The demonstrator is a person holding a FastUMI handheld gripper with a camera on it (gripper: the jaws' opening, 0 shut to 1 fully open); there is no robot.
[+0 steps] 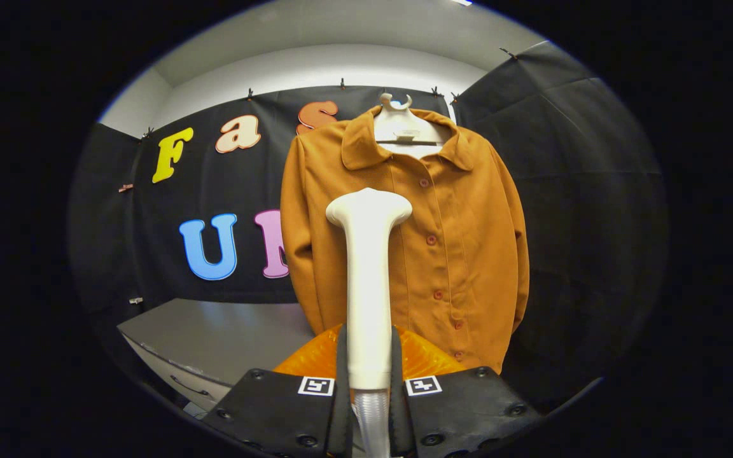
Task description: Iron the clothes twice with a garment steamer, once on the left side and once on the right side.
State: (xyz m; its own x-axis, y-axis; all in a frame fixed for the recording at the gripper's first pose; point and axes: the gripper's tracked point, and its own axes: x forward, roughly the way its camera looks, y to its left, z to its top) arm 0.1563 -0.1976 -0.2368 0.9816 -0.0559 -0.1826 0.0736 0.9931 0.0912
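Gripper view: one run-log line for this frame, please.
gripper: shut on steamer | steamer: upright between fingers, head raised before shirt | shirt: buttoned, on hanger | contact: cannot tell

Single fisheye view taken from camera mounted on gripper (366,407), aimed forward along fingers (341,381), which are seen lowest in view, closed against handle of garment steamer (368,280). Steamer is seen from behind and very near, head pointing away from lens. View is faced toward orange shirt (455,242), hung on white hanger (398,121) against black cloth wall (583,191); shirt is framed nearly whole, near, beyond steamer head. Grey desk (214,337) is seen lower, left of fingers. Pale ceiling (315,32) is caught above wall.
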